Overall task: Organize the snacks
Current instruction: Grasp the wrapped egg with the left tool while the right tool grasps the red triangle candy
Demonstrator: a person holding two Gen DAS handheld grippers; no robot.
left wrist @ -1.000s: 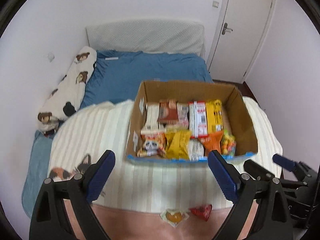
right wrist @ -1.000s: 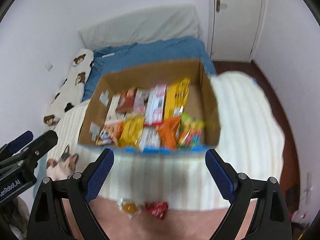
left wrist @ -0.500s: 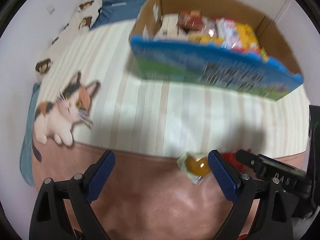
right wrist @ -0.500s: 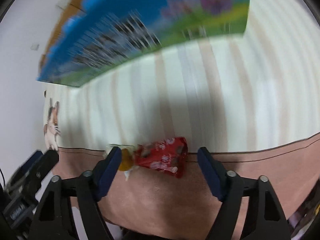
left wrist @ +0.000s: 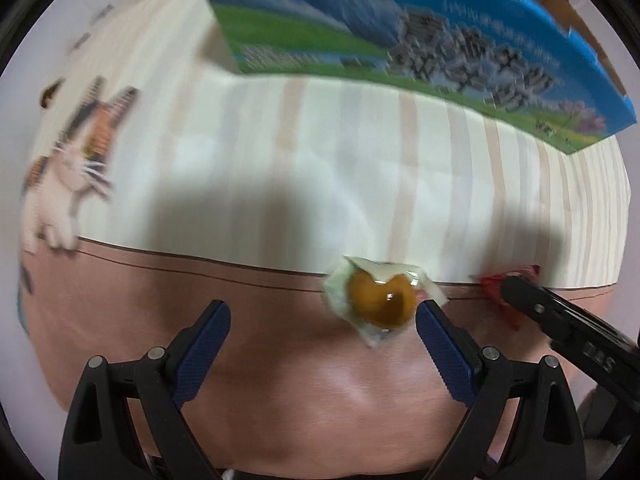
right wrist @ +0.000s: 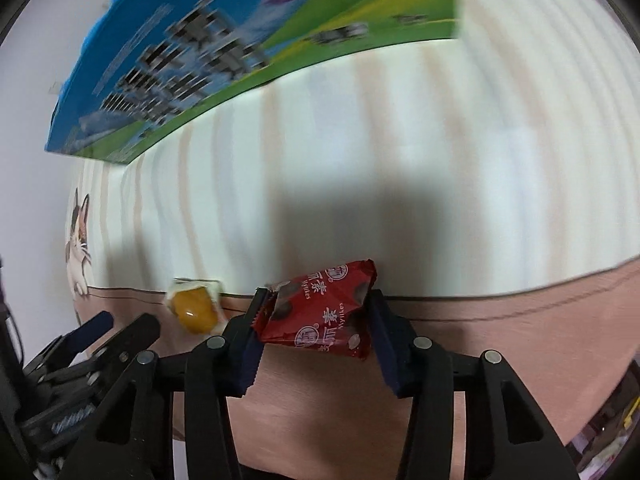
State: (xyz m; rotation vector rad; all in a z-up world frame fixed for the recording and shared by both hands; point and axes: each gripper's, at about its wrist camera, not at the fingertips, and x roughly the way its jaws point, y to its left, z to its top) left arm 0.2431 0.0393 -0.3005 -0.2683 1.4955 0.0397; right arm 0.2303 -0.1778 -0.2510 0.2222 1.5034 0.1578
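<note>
**Both grippers down at the blanket edge, right one closing on the red packet**

Since a second ago both grippers are dropping from a view over the open snack box to just above the bedding; the box interior is no longer showing, only its blue and green printed cardboard side (left wrist: 420, 40) filling the top of both views.

The right gripper (right wrist: 316, 320) has just been closing its jaws, and the flat red foil snack packet (right wrist: 320, 312) is sitting between them. The dark blue ribbed pads (right wrist: 250, 344) are touching the packet's two short ends, so it is reading as pinched. The packet is lying on the pink border strip of the striped cream blanket (right wrist: 440, 180), its long axis running across from pad to pad.

The left gripper (left wrist: 320, 344) is hanging spread wide, holding nothing. The small clear-wrapped orange jelly cup (left wrist: 380, 298) is lying on the same pink strip, ahead of the fingertips and well off-centre, just beside the right-hand pad (left wrist: 444, 352) and far from the left-hand one. From the left view, the red packet is further right, under the other tool.

Judgement: the left hand is the nearer one to the jelly cup, but it is needing a sideways shift toward its right pad plus a little forward reach before closing. The wrapper's loose edges look likely to slip or crumple if caught off-centre.
</note>
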